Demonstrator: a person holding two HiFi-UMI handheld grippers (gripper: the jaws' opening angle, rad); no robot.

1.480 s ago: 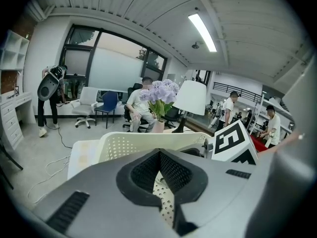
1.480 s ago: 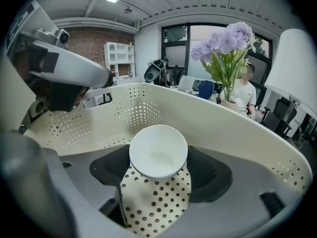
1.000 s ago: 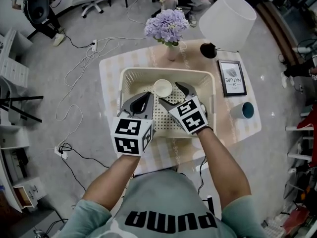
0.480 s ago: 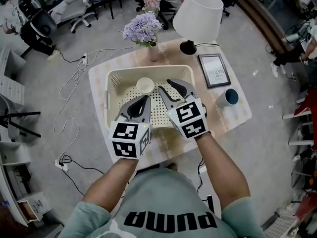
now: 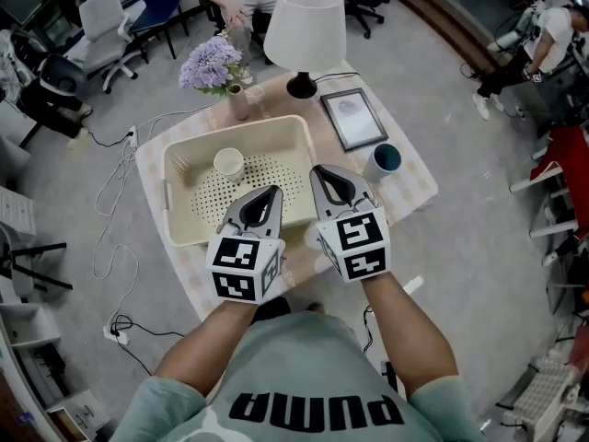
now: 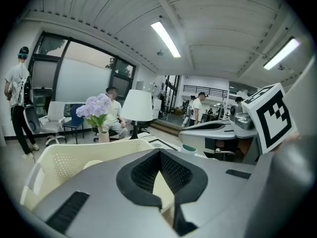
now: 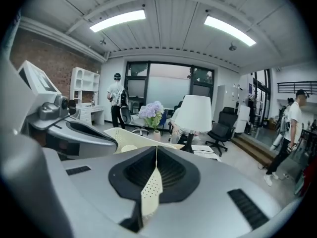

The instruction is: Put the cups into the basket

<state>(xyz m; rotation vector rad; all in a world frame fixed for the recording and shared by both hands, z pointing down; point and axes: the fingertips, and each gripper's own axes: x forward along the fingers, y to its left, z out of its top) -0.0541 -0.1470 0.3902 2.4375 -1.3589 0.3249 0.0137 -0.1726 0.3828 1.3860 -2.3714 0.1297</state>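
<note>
Left gripper (image 5: pixel 268 192) and right gripper (image 5: pixel 323 170) both clenched, empty. Teal cup (image 5: pixel 384 159) stands right of the basket (image 5: pixel 180 238), ahead-right of the right gripper, which is nearer.

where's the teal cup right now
In the head view the teal cup stands on the table, right of the basket, beside the picture frame.

grey floor (image 5: pixel 460 201) strewn with cables (image 5: pixel 115 191), office chairs (image 5: pixel 101 15) around, tall windows (image 7: pixel 166 88) at the far end, brick wall (image 7: pixel 49 58) with white shelves (image 7: pixel 81 86), two strip lights (image 7: pixel 119 20) on a ribbed white ceiling (image 7: pixel 163 38).
</note>
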